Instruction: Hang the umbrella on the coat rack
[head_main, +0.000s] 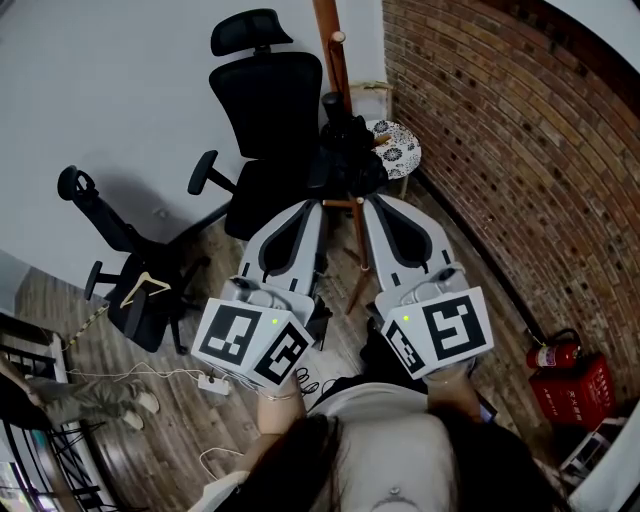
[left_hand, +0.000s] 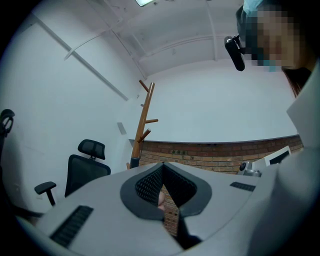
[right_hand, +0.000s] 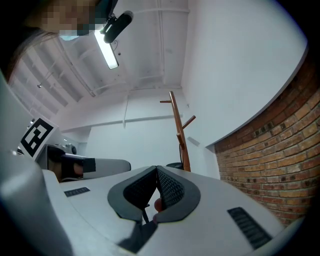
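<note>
The wooden coat rack (head_main: 331, 50) rises in the corner by the brick wall; its pole and pegs also show in the left gripper view (left_hand: 144, 120) and the right gripper view (right_hand: 178, 125). A folded black umbrella (head_main: 343, 155) sits bunched against the pole, its top knob up. My left gripper (head_main: 318, 204) and right gripper (head_main: 368, 200) point up at its lower end, one on each side of the pole. Both pairs of jaws meet at the tips, left gripper (left_hand: 163, 165) and right gripper (right_hand: 157, 168). A thin dark strap shows in the right gap; I cannot tell whether it is gripped.
A black office chair (head_main: 265, 110) stands left of the rack. A second dark chair (head_main: 130, 270) carries a wooden hanger (head_main: 146, 287). A round patterned stool (head_main: 400, 148) is behind the rack. A fire extinguisher (head_main: 552, 352) and red box (head_main: 580, 390) sit by the brick wall (head_main: 500, 130).
</note>
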